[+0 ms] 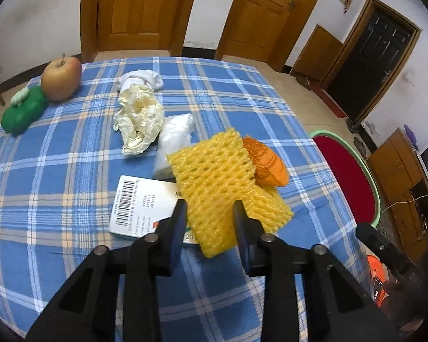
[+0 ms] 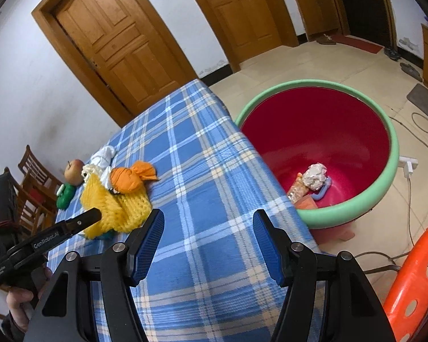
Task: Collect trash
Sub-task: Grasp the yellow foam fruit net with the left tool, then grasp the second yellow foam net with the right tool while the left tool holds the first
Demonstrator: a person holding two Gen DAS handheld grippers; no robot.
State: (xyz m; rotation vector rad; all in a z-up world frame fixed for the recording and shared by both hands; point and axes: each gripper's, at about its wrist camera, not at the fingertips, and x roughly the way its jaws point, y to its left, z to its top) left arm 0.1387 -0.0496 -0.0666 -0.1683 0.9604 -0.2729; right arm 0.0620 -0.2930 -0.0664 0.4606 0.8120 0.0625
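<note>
The left gripper [image 1: 209, 209] has its two black fingers pinched on the near end of a yellow foam fruit-net sleeve [image 1: 214, 176], which bulges between the pads and reaches past them toward the camera. In the right wrist view, one finger of that gripper [image 2: 85, 219] shows against the same yellow net [image 2: 111, 205].

Under the net's left edge lies a flat white card box with a barcode [image 1: 137, 205]. Touching the net's far right side is a crumpled orange cloth bundle [image 1: 266, 162]. Just beyond the net lie a small clear plastic bag of white material [image 1: 174, 142], a crumpled cream paper wrapper [image 1: 138, 119] and, behind that, a white wad of cloth or tissue [image 1: 141, 78]. Well apart, at the far left corner, a yellow-red apple [image 1: 61, 78] stands beside a green plastic container with a white knob [image 1: 23, 112]. Everything rests on a table with a blue plaid cloth [image 1: 57, 171].

The right gripper [image 2: 208, 228] hangs over bare cloth near the table's edge, its blue-padded fingers spread with nothing between them.

Beside the table on the floor stands a large round tub, red inside with a pale green rim [image 2: 390, 154]. At its bottom lie a crumpled white paper ball [image 2: 315, 176], a clear plastic bottle [image 2: 296, 189] and a bluish object, only partly visible. An orange plastic stool [image 2: 413, 285] is at lower right.
</note>
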